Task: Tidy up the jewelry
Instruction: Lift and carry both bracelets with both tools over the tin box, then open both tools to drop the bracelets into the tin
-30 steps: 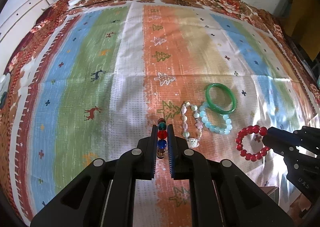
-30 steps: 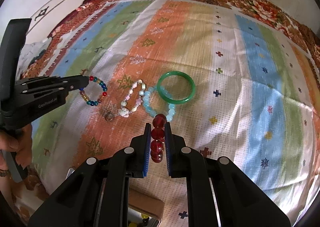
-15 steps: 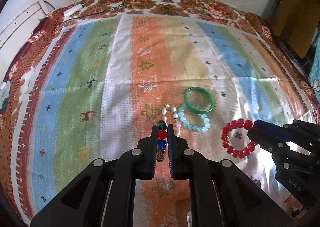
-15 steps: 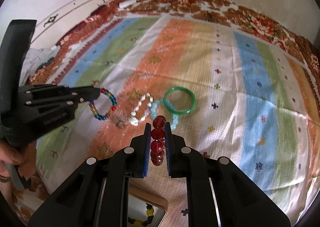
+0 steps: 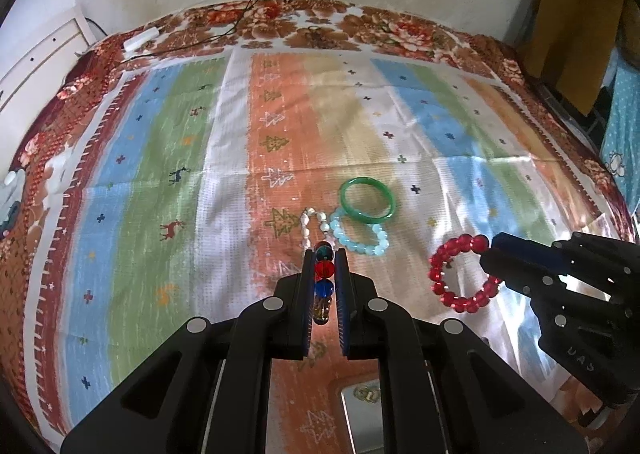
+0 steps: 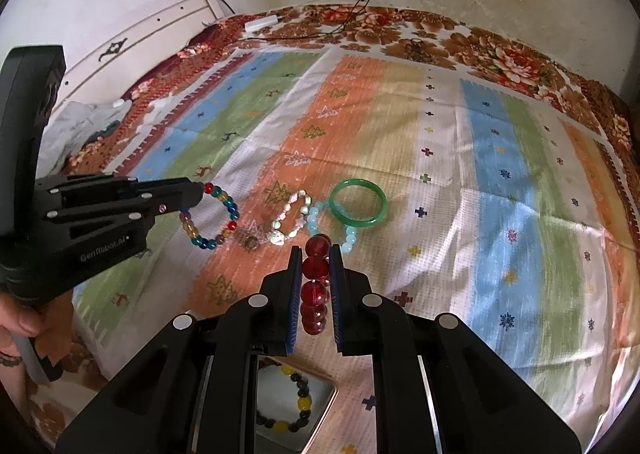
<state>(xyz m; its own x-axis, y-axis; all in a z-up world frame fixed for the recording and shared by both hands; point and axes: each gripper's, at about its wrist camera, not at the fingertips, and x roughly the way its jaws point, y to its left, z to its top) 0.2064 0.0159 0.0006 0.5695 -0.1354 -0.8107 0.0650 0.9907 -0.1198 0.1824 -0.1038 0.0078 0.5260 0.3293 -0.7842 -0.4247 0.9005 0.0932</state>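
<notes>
My left gripper [image 5: 324,254] is shut on a multicoloured bead bracelet [image 5: 323,281], also seen hanging in the right wrist view [image 6: 218,220]. My right gripper [image 6: 316,250] is shut on a red bead bracelet [image 6: 315,286], which shows in the left wrist view [image 5: 460,274]. Both are held above the striped cloth. On the cloth lie a green bangle [image 5: 367,200], a pale blue bead bracelet [image 5: 360,238] and a white pearl bracelet [image 6: 289,224]. A metal tin [image 6: 294,406] holding a black and yellow bead bracelet [image 6: 298,402] sits below my right gripper.
A single brown bead [image 6: 251,242] lies beside the pearl bracelet. The striped cloth [image 5: 160,174] covers a bed with a floral border. A white power strip [image 5: 138,42] with cables lies at the far edge. The tin's edge shows near my left gripper [image 5: 360,406].
Both grippers have risen and drawn back from the cloth with their bracelets. The tin with the black and yellow bracelet has come into view beneath them.
</notes>
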